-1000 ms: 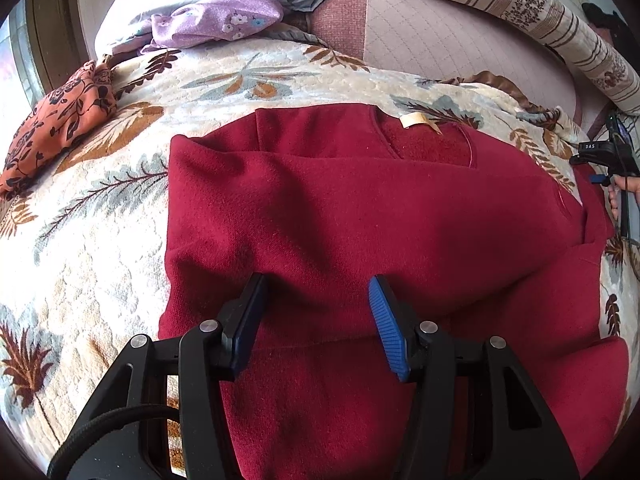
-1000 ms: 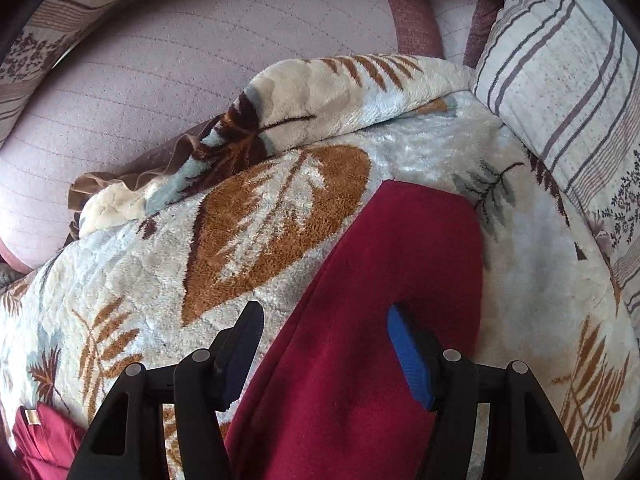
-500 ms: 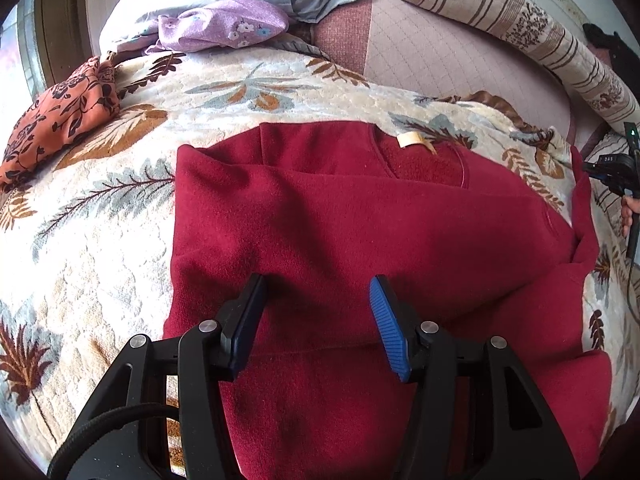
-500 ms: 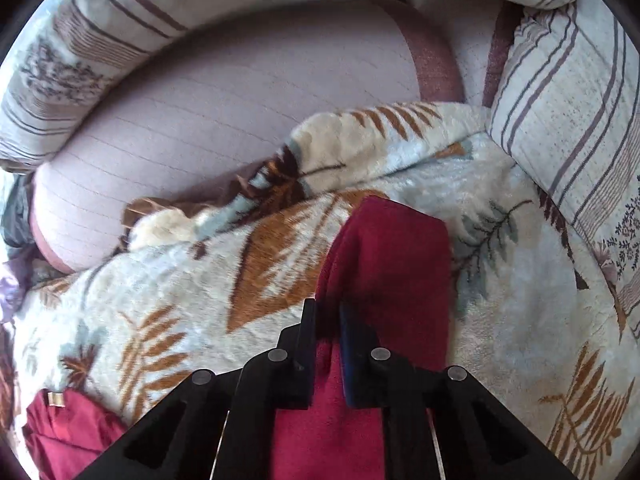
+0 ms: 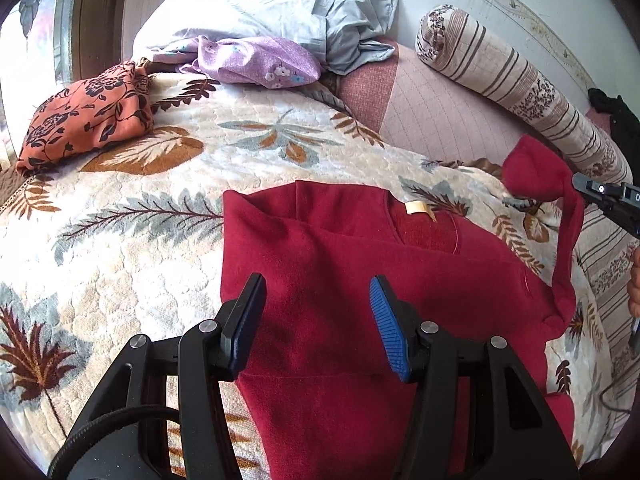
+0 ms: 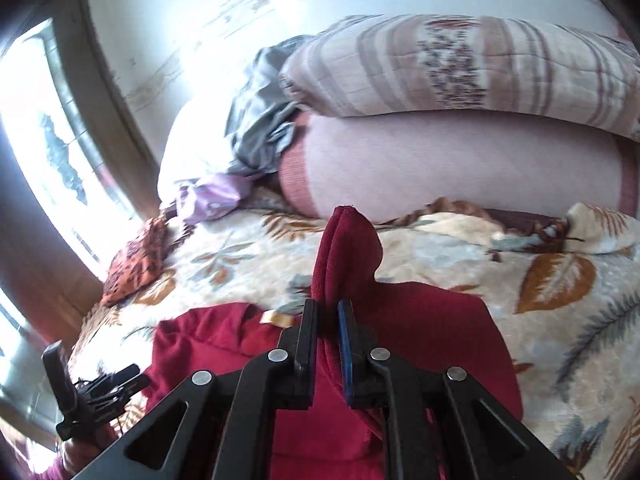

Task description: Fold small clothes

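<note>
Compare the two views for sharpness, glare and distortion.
Left wrist view: sharp and evenly lit; the weave of the red sweater and the leaf blanket read clearly; strong fisheye curving at the edges. Right wrist view: motion-blurred, the striped bolster smeared; the window and wall blown out white; only the right claw, pinching the sleeve, stays crisp.

Both wrist views close over sweater (image 5: 360,280).

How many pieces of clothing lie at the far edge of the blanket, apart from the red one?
2: an orange flowered garment at far left, a purple flowered one beside it by the pillow. Others may be hidden.
</note>
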The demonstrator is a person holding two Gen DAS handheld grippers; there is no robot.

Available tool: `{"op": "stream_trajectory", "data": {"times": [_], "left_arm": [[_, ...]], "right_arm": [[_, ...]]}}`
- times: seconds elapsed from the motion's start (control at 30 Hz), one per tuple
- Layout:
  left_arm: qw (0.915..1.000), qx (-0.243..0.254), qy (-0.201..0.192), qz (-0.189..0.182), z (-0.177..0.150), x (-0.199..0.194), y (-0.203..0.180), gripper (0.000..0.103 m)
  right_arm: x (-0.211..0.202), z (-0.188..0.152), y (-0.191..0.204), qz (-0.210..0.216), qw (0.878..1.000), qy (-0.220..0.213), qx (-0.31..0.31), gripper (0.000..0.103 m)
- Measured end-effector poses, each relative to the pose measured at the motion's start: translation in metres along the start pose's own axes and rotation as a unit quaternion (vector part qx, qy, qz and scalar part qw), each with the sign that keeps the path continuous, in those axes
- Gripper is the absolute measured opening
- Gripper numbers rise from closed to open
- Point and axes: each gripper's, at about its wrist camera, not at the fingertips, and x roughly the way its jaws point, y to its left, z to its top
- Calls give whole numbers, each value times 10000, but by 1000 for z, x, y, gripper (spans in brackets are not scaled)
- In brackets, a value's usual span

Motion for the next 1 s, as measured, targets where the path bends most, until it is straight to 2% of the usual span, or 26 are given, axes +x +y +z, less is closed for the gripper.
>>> {"op": "stream_trajectory", "data": {"times": [0.1, 0.23, 0.3, 0.37, 0.4, 0.47, 0.5, 0.53, 0.63, 0.7, 0.77, 0.8, 0.9, 1.0], "left_arm": [[9999, -142, -40, -55, 3, -2, 7, 54], [9995, -277, -27, -133, 5, -3, 12, 54], [9993, -302, -22, -210, 5, -3, 13, 54], [9990, -311, 22, -307, 6, 0, 12, 54], [9989, -308, 42, -344, 6, 1, 11, 54], [9989, -286, 64, -379, 6, 3, 10, 54], [9988, -277, 82, -388, 6, 3, 9, 54], [9987, -286, 103, -415, 5, 4, 8, 54], [9973, -364, 214, -594, 4, 8, 7, 54], [9965, -415, 276, -678, 4, 10, 5, 54], [9971, -423, 268, -579, 2, 10, 4, 54], [9974, -438, 238, -518, 2, 9, 5, 54], [9973, -546, 195, -446, 4, 7, 11, 54], [9971, -674, 87, -328, 7, 3, 21, 54]], "right_arm": [[20, -9, 44, 454, 9980, 236, -360, 9], [66, -38, 90, 879, 9905, 772, -726, 9], [89, -59, 109, 915, 9866, 1016, -893, 9], [107, -77, 121, 833, 9853, 1063, -1051, 10], [117, -85, 125, 769, 9832, 1145, -1192, 12], [129, -98, 126, 864, 9774, 1531, -1173, 34], [129, -102, 126, 991, 9751, 1647, -1104, 39], [123, -105, 126, 1067, 9747, 1630, -1100, 45], [96, -106, 124, 996, 9744, 1533, -1311, 47], [80, -104, 115, 1014, 9754, 1529, -1221, 48], [67, -103, 105, 1040, 9791, 1406, -1041, 51], [62, -101, 103, 902, 9818, 1312, -1036, 52], [61, -89, 110, 642, 9854, 1040, -1183, 53], [79, -77, 125, 777, 9870, 913, -1068, 53]]}}
